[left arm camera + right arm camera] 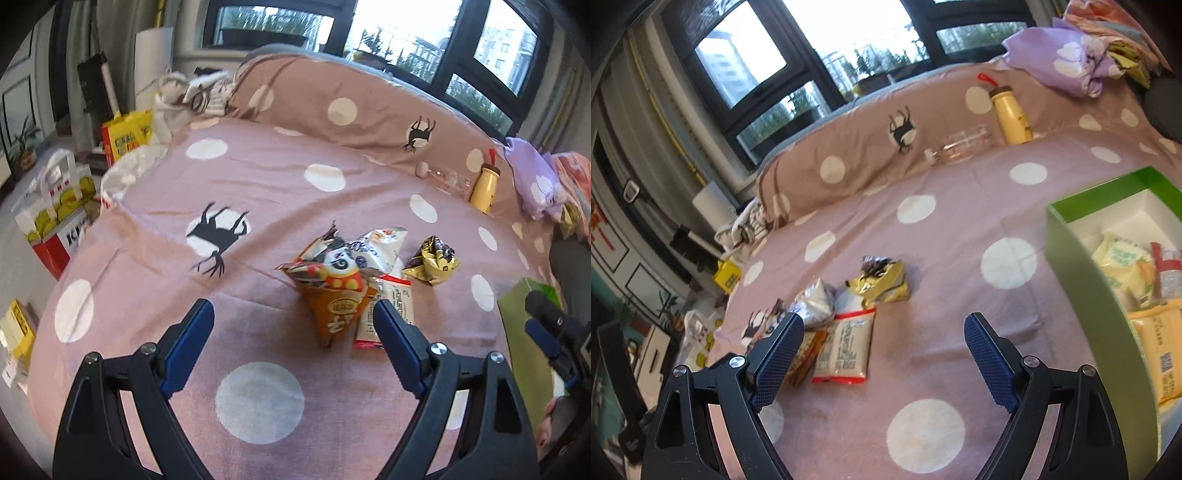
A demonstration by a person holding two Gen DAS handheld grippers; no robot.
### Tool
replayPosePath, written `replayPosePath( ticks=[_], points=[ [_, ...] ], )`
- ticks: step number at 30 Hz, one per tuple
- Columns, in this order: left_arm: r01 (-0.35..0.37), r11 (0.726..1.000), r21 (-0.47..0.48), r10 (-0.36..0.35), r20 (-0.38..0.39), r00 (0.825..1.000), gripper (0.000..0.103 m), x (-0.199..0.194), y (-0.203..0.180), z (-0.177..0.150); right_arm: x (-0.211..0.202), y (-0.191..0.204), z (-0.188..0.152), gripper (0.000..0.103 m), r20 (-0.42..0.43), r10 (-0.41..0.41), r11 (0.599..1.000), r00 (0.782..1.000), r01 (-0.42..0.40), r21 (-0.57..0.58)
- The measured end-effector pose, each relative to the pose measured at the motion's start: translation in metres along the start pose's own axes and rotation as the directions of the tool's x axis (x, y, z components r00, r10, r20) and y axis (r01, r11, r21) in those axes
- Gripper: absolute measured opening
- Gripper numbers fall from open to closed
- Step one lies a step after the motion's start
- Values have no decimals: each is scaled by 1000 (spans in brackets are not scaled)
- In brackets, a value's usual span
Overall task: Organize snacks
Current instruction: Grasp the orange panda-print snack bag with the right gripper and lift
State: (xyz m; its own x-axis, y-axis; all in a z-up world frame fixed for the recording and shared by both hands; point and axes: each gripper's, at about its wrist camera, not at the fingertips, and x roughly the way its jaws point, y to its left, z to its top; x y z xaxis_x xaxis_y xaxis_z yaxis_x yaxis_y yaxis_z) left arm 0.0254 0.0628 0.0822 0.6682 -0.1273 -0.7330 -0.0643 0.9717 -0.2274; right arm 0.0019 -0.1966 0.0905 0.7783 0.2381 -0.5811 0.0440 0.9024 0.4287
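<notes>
Mid-sort on a pink polka-dot bedspread (258, 177): left gripper (293, 317) spread wide, empty, hovering just short of an orange triangular snack packet (334, 295) amid loose packets mid-bed. Right gripper (884, 332) likewise wide, empty, beside a green open-topped cardboard box (1071, 266), already part-filled. Likely next: closing on the orange packet, then boxing it.

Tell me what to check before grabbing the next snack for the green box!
1. Left hand-held gripper open and empty: ok.
2. Right hand-held gripper open and empty: ok.
3. Orange snack bag within the left one's view, just ahead of its fingers: ok.
4. Snacks overlapping: orange bag lies on the white red-edged packet: not ok.
5. Green box open with room: ok.
6. Gold packet lying apart: ok.
</notes>
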Motion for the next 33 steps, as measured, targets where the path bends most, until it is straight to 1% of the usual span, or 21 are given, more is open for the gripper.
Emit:
replayPosePath(
  ticks=[6, 9, 10, 12, 15, 16, 18, 19, 20, 21, 22, 23, 24, 25, 27, 28, 29, 30, 31, 32, 33],
  points=[
    [31, 998, -61, -35, -75, 997, 88, 17, 15, 5, 17, 9, -2, 89, -72, 90, 996, 993, -89, 24],
    [55, 995, -88, -64, -98, 993, 88, 26, 19, 6, 30, 18, 0, 89, -132, 157, 988, 979, -153, 36],
    [72, 993, -95, -83, -113, 990, 88, 31, 19, 7, 36, 24, 2, 89, -161, 189, 982, 969, -186, 35],
    [92, 990, -105, -106, -138, 985, 88, 40, 18, 8, 48, 39, 5, 89, -204, 214, 976, 955, -216, 15],
    [89, 991, -101, -105, -166, 980, 87, 53, 14, 7, 73, 66, 10, 88, -272, 257, 961, 927, -274, -27],
    [90, 991, -100, -106, -173, 979, 87, 56, 12, 7, 84, 75, 11, 88, -300, 262, 957, 917, -287, -41],
    [94, 989, -117, -113, -169, 979, 87, 61, 13, 8, 101, 89, 11, 88, -343, 248, 955, 906, -289, -72],
    [100, 986, -132, -122, -167, 978, 85, 63, 15, 9, 114, 97, 10, 88, -372, 245, 951, 895, -297, -89],
    [106, 984, -145, -130, -166, 977, 82, 64, 16, 10, 122, 102, 8, 88, -398, 249, 947, 883, -309, -93],
    [116, 980, -159, -143, -166, 976, 81, 66, 18, 11, 134, 107, 6, 88, -430, 257, 941, 865, -325, -91],
    [130, 977, -168, -158, -165, 973, 78, 67, 19, 11, 143, 111, 4, 88, -452, 255, 939, 855, -329, -94],
    [136, 976, -173, -165, -163, 973, 73, 69, 19, 12, 150, 114, 3, 88, -462, 242, 940, 853, -323, -104],
    [135, 974, -180, -165, -163, 973, 71, 71, 18, 12, 155, 115, 3, 88, -465, 235, 941, 853, -319, -110],
    [135, 973, -187, -167, -165, 972, 66, 74, 18, 12, 163, 117, 2, 88, -475, 227, 943, 850, -314, -112],
    [144, 970, -194, -177, -169, 970, 59, 79, 17, 12, 174, 117, 0, 88, -500, 237, 941, 833, -325, -96],
    [150, 968, -200, -185, -167, 968, 55, 80, 16, 13, 178, 117, -1, 88, -504, 240, 939, 829, -329, -94],
    [158, 966, -203, -193, -165, 967, 47, 81, 16, 13, 181, 117, -2, 83, -502, 242, 938, 830, -332, -97],
    [175, 962, -208, -210, -163, 964, 41, 81, 15, 14, 183, 116, -2, 79, -500, 240, 938, 832, -331, -101],
    [192, 958, -212, -229, -162, 960, 32, 81, 14, 15, 185, 115, -3, 72, -501, 238, 937, 832, -332, -106],
    [196, 958, -208, -231, -161, 960, 31, 80, 13, 15, 187, 113, -4, 66, -503, 235, 938, 832, -330, -109],
    [189, 962, -195, -222, -159, 962, 31, 79, 12, 15, 187, 112, -3, 64, -503, 232, 938, 833, -328, -109]
  ],
)
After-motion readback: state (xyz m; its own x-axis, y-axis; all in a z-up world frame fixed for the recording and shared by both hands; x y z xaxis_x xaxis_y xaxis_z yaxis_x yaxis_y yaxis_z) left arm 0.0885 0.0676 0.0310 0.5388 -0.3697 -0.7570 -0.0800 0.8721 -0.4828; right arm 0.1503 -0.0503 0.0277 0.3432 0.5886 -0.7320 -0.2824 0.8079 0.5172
